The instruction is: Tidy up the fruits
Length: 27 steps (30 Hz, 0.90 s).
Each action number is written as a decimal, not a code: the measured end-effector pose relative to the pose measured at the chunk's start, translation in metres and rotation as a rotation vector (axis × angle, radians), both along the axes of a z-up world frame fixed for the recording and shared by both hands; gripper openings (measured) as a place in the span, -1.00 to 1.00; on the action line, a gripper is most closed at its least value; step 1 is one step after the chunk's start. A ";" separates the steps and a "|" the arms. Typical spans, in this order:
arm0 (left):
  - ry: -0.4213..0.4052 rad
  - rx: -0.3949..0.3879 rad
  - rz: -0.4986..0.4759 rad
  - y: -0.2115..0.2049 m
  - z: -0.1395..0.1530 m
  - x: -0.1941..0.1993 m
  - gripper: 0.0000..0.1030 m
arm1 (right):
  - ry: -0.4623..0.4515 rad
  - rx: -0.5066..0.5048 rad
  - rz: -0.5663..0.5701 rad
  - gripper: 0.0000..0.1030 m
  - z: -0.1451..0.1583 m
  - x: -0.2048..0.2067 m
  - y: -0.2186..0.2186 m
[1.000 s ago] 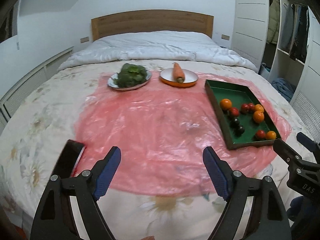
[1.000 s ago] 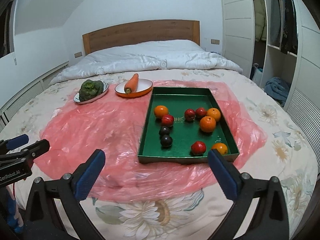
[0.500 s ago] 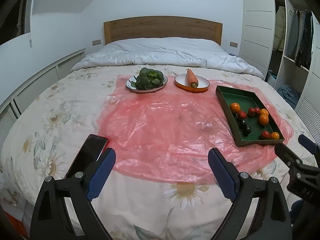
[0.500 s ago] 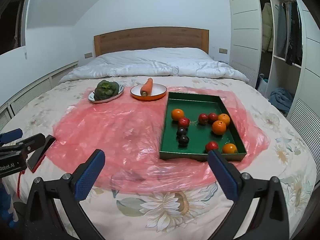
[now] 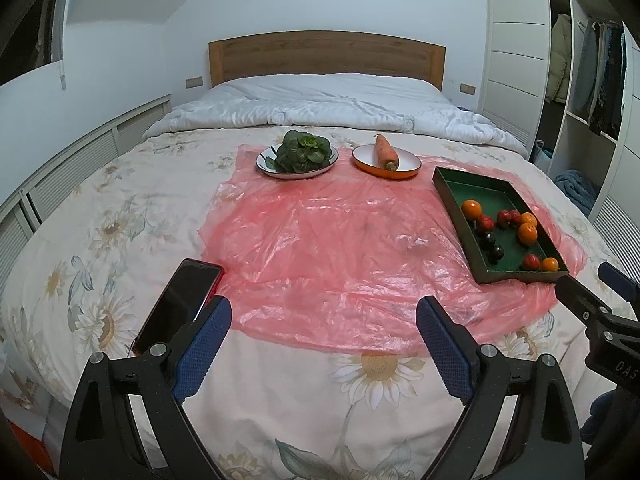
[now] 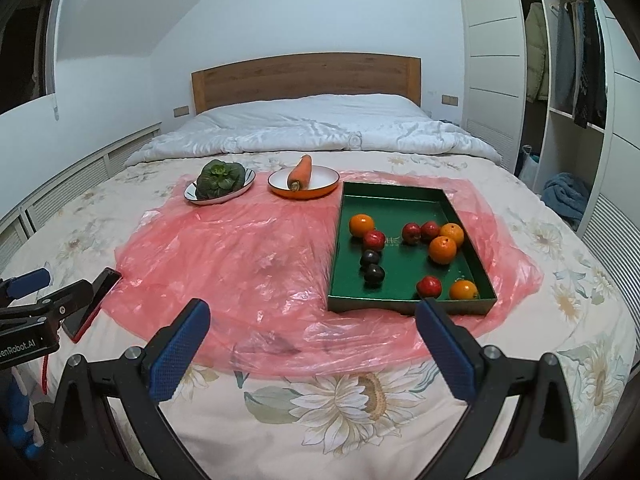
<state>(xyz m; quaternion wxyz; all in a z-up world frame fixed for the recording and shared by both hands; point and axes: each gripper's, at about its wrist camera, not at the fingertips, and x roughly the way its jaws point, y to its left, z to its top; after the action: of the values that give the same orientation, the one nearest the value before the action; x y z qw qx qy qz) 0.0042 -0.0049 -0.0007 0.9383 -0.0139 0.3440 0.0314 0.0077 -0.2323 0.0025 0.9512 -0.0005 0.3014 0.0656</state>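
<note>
Left tool (image 5: 323, 332) spread wide, nothing between its pads, held above the foot of the bed (image 5: 120, 208). Right tool (image 6: 312, 334) equally wide open and empty, near the green tray's (image 6: 404, 304) front wall. Pink plastic sheet (image 5: 320, 232) lies across the floral cover. The tray sits on the sheet's right part and holds loose fruit: four oranges (image 6: 442, 250), four red fruits (image 6: 429, 286) and two dark plums (image 6: 374, 273). Behind, a white plate of leafy greens (image 6: 218, 179) sits beside an orange-rimmed plate with a carrot (image 6: 301, 172). A dark phone (image 5: 180, 304) rests at the sheet's left edge.
</note>
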 end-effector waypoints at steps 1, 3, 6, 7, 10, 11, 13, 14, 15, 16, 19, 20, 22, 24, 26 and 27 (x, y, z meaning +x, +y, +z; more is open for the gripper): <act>0.000 -0.001 -0.001 0.000 0.000 0.000 0.76 | 0.001 0.001 0.000 1.00 0.000 0.000 0.000; 0.002 -0.004 -0.001 0.001 -0.002 0.000 0.76 | 0.008 0.000 0.003 1.00 -0.001 0.000 0.001; 0.005 -0.006 0.003 0.003 -0.003 0.001 0.76 | 0.015 -0.008 0.005 1.00 -0.004 0.000 0.001; 0.006 -0.006 0.005 0.004 -0.004 0.001 0.76 | 0.016 -0.009 0.003 1.00 -0.005 0.000 0.001; 0.011 -0.007 0.007 0.005 -0.005 0.003 0.76 | 0.030 -0.004 0.002 1.00 -0.010 0.003 0.000; 0.013 -0.009 0.006 0.006 -0.006 0.003 0.76 | 0.034 -0.003 0.001 1.00 -0.012 0.004 -0.001; 0.016 -0.009 0.004 0.005 -0.008 0.004 0.76 | 0.040 -0.004 0.000 1.00 -0.015 0.006 -0.003; 0.016 -0.006 0.003 0.005 -0.008 0.005 0.76 | 0.044 -0.005 -0.001 1.00 -0.016 0.008 -0.003; 0.017 -0.004 0.003 0.004 -0.009 0.005 0.76 | 0.049 -0.004 -0.004 1.00 -0.018 0.009 -0.005; 0.018 -0.002 0.002 0.004 -0.009 0.005 0.76 | 0.052 -0.002 -0.006 1.00 -0.019 0.010 -0.006; 0.019 -0.003 -0.001 0.001 -0.010 0.006 0.76 | 0.070 0.010 -0.012 1.00 -0.025 0.013 -0.012; 0.019 -0.002 -0.002 0.001 -0.010 0.006 0.76 | 0.075 0.010 -0.013 1.00 -0.026 0.013 -0.012; 0.021 -0.003 -0.005 0.000 -0.012 0.006 0.76 | 0.085 0.009 -0.013 1.00 -0.030 0.015 -0.015; 0.027 -0.003 -0.010 -0.002 -0.014 0.008 0.76 | 0.092 0.012 -0.013 1.00 -0.033 0.015 -0.017; 0.031 -0.002 -0.011 -0.002 -0.016 0.008 0.76 | 0.099 0.011 -0.015 1.00 -0.036 0.017 -0.018; 0.033 -0.003 -0.011 -0.002 -0.017 0.009 0.76 | 0.100 0.012 -0.017 1.00 -0.037 0.017 -0.020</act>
<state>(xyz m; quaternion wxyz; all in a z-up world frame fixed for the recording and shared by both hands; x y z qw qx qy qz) 0.0132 -0.0073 -0.0173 0.9326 -0.0129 0.3597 0.0259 0.0247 -0.2522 -0.0343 0.9356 0.0108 0.3480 0.0592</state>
